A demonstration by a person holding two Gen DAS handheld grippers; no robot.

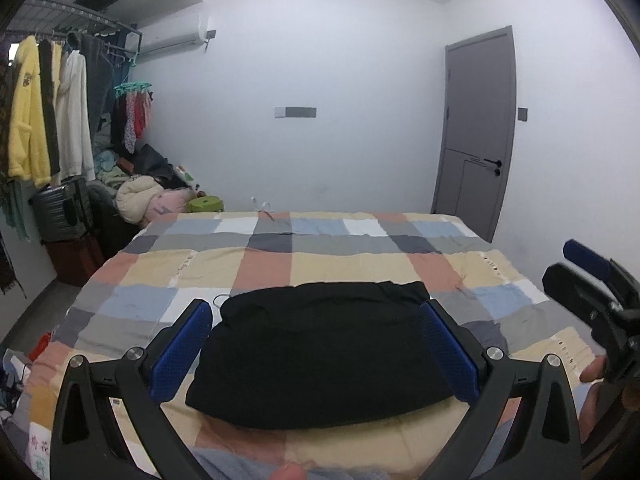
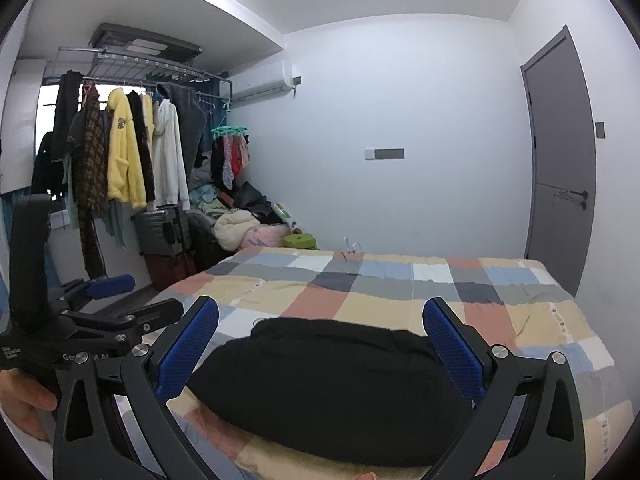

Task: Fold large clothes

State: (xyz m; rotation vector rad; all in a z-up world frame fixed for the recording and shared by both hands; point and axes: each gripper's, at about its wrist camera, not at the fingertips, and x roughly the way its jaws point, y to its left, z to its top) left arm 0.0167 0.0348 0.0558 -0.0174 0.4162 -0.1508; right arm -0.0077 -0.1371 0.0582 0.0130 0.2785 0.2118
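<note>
A black garment [image 1: 320, 352], folded into a compact rounded rectangle, lies on the checked bedspread [image 1: 264, 264] near the bed's front edge. It also shows in the right wrist view [image 2: 332, 388]. My left gripper [image 1: 316, 312] is open and empty, held above the garment with its blue pads either side of it. My right gripper [image 2: 320, 312] is open and empty, likewise above the garment. The right gripper shows at the right edge of the left wrist view [image 1: 592, 280]. The left gripper shows at the left of the right wrist view [image 2: 132, 296].
A clothes rack [image 2: 132, 148] with hanging jackets stands left of the bed, with a suitcase [image 2: 160, 232] and a pile of clothes [image 2: 240, 220] below it. A grey door [image 2: 564, 168] is at the right. A green stool [image 2: 300, 240] stands beyond the bed.
</note>
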